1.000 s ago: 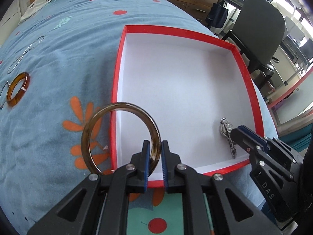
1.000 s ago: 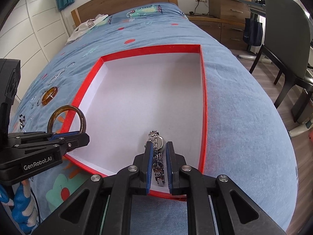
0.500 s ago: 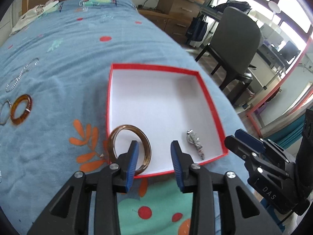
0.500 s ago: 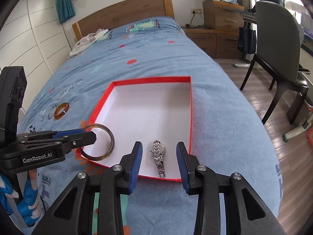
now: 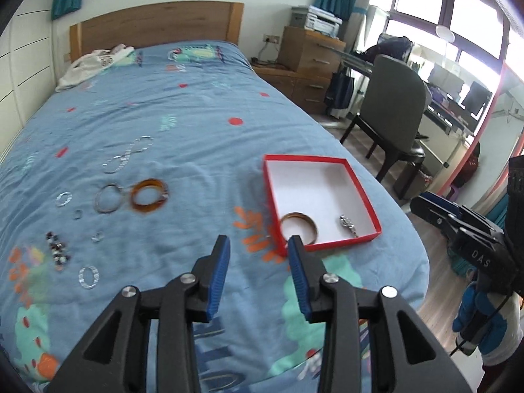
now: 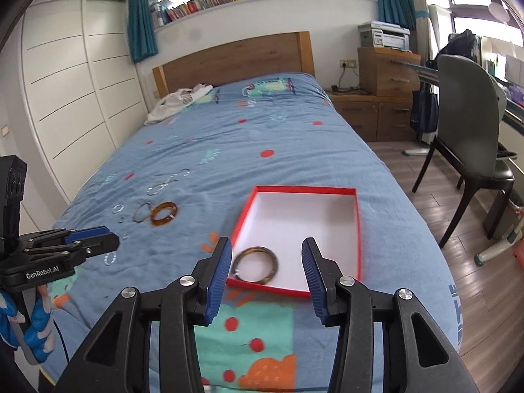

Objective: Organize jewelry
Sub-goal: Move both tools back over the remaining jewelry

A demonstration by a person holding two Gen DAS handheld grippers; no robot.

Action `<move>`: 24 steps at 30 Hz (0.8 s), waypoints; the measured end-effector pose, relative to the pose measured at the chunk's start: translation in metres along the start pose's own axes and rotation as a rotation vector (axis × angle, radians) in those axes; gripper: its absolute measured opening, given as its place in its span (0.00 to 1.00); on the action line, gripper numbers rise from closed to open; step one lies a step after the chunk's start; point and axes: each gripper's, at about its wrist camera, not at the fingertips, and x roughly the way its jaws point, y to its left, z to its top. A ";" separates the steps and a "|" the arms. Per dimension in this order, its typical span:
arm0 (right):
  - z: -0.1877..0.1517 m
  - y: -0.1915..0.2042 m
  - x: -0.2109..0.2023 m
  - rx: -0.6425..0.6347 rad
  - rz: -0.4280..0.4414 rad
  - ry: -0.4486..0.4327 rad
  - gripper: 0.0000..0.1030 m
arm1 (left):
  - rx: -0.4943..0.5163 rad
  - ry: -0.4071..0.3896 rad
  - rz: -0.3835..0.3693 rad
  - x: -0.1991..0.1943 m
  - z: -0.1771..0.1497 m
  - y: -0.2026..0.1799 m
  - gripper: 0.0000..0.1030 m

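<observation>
Both tools are hanging above the bed (image 5: 183,137) with nothing in them. The left tool (image 5: 258,255) has just been spreading its jaws and nothing is sitting between the blue pads; the right tool (image 6: 267,263) has been parting its jaws too and is equally unloaded. So this looks like the gap between a drop-off and the next pickup.

The red box (image 5: 355,180) is lying flat on the blue cover near the foot of the bed. Inside it, the brown bangle (image 5: 298,227) is resting flat in the near corner against the red wall, and the silver watch (image 5: 348,225) is lying beside it, apart from it, toward the opposite near corner. The rest of the white floor is bare.

Out on the cover, well to the left of the box, more pieces are waiting: an amber bangle (image 5: 149,195) touching a thin silver bangle (image 5: 107,198), a silver chain (image 5: 127,154) farther up the bed, small rings and a beaded strand (image 5: 58,250).

For the next grab, I'd say the left tool is better placed: it should be coming down with the jaws wide, straddling the amber bangle's rim on its free side so the silver one isn't being dragged along, and pinching without bunching the soft fabric.
</observation>
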 end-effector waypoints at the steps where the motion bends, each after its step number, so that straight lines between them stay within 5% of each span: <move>1: 0.000 0.008 -0.004 -0.005 0.007 -0.002 0.43 | -0.004 -0.011 0.012 -0.012 -0.005 0.010 0.38; 15: 0.001 0.117 -0.038 -0.118 0.158 -0.055 0.49 | -0.147 -0.177 0.244 -0.159 -0.053 0.168 0.43; 24: -0.003 0.174 -0.004 -0.176 0.253 0.001 0.49 | -0.324 -0.154 0.347 -0.167 -0.092 0.253 0.44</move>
